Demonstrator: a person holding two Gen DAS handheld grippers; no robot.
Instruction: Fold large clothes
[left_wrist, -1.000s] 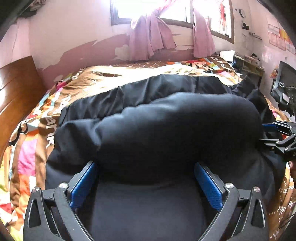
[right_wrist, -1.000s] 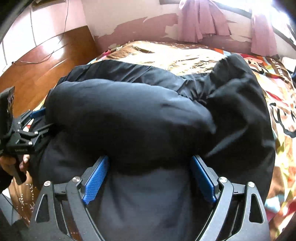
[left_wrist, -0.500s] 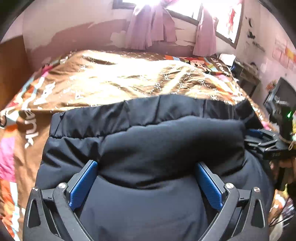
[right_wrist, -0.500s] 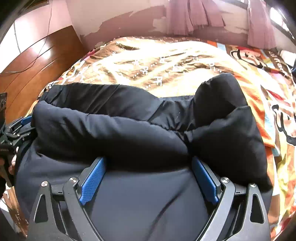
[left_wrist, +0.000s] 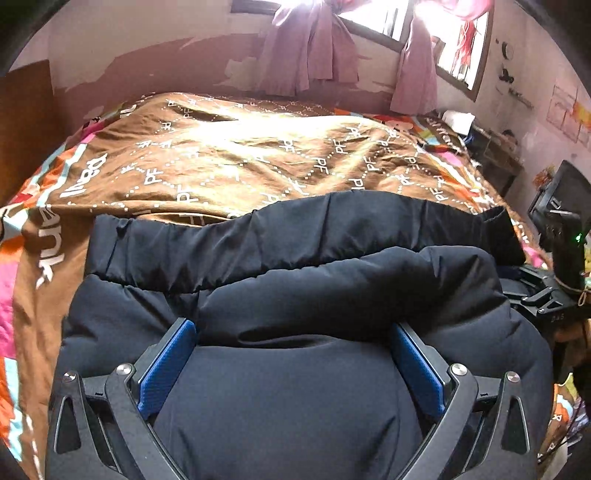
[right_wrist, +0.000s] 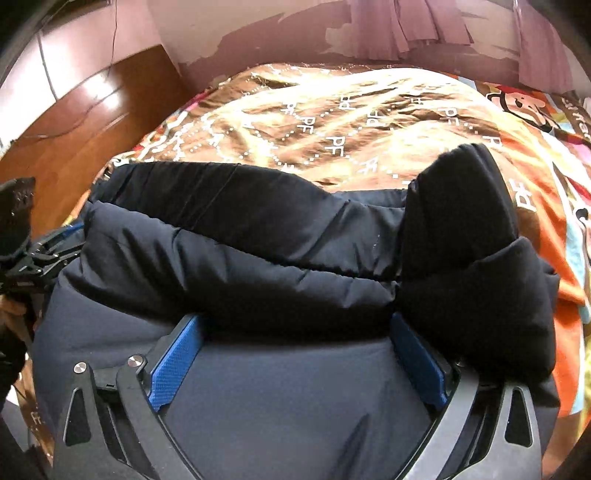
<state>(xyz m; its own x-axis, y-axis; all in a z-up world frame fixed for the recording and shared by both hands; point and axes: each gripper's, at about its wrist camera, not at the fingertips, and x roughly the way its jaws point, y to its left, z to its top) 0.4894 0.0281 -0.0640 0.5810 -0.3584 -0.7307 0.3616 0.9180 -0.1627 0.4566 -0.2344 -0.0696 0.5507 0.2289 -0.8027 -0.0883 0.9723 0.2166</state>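
The left claw (left_wrist: 293, 363) stands wide, its blue pads (left_wrist: 166, 363) flanking a puffy fold of the black jacket (left_wrist: 295, 258). The right claw (right_wrist: 297, 360) likewise spreads wide around jacket (right_wrist: 258, 236) padding. The jacket fills each frame's lower half, on the brown bedspread (left_wrist: 240, 155).

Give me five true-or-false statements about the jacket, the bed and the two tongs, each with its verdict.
1. The dark puffer jacket lies on a brown bedspread printed with "PF". True.
2. The left tongs hang open above the bare bedspread. False: their jaws stand wide with jacket fabric bulging between them.
3. The right tongs have jacket fabric between their blue pads. True.
4. The jacket is bright red. False: it is dark navy or black.
5. Pink curtains hang at the window beyond the bed. True.
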